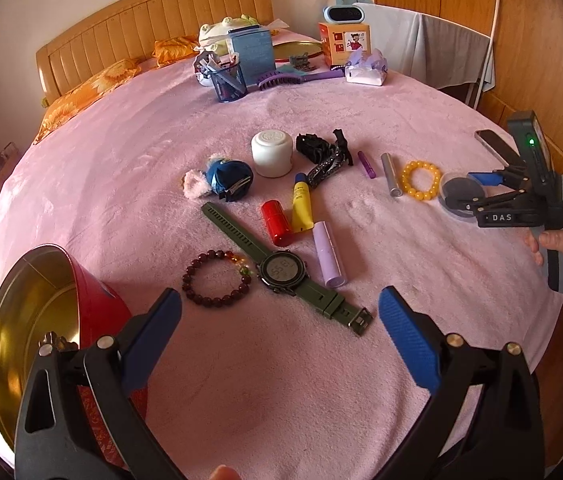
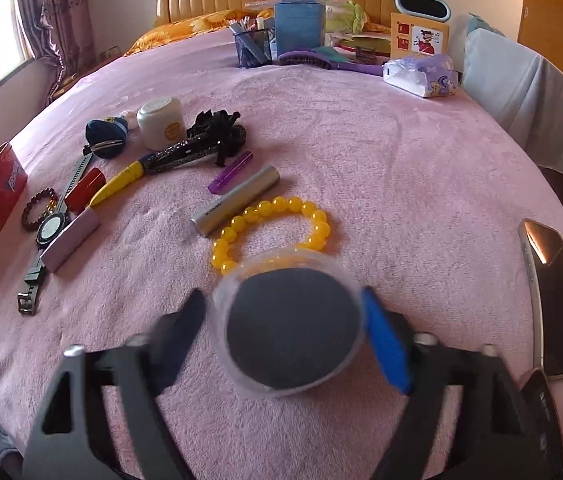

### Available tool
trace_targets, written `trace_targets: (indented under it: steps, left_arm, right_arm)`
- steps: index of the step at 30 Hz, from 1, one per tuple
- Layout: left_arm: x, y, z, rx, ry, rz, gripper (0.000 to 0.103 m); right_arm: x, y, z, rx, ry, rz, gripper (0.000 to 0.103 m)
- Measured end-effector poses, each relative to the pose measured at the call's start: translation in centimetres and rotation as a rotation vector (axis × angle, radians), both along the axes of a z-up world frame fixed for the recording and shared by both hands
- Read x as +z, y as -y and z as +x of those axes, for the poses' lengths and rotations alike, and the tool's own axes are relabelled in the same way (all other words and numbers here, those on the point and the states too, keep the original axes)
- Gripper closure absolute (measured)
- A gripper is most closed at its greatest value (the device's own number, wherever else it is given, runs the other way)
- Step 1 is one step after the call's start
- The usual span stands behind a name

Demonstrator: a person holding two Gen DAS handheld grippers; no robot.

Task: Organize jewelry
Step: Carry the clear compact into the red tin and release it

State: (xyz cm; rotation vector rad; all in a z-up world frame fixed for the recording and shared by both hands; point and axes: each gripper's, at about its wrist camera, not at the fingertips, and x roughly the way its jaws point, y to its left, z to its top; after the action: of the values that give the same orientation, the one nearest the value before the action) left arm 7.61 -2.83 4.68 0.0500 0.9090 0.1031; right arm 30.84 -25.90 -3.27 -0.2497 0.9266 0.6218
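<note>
Yellow bead bracelet [image 2: 271,228] on pink blanket [image 2: 361,152], right claw [image 2: 285,328] pinching clear round lid [image 2: 289,320], left claw [image 1: 279,320] spread.

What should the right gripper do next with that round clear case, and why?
Probably carry the clear case, clamped in the right gripper, over to the open red tin on the left. The tin gapes open, while the yellow bracelet lies loose on the blanket.
</note>
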Motion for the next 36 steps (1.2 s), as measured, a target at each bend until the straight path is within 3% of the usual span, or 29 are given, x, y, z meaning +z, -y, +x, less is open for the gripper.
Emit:
trace_targets:
  steps: [4, 13, 23, 30, 36]
  left_arm:
    - [0.4, -1.1, -0.7, 0.014, 0.015, -0.027, 0.007]
    - [2.0, -3.9, -3.0, 0.058, 0.076, -0.074, 0.007]
    - [5.4, -12.7, -9.4, 0.228, 0.232, -0.041, 0.007]
    - [5.1, -21.5, -15.1, 0.409, 0.278, -0.031, 0.007]
    - [3.9, -27.6, -20.0, 0.524, 0.315, -0.09, 0.007]
  right_arm:
    - [1.8, -1.3, -2.1, 0.027, 0.044, -0.007, 0.027]
    - [8.5, -7.0, -8.8, 0.169, 0.153, 0.078, 0.027]
    - [13.6, -18.1, -15.4, 0.38, 0.212, 0.138, 0.027]
    - [14.3, -29.7, -20.5, 0.566, 0.19, 0.163, 0.027]
    - [12.2, -39.1, -25.1, 0.703, 0.148, 0.117, 0.027]
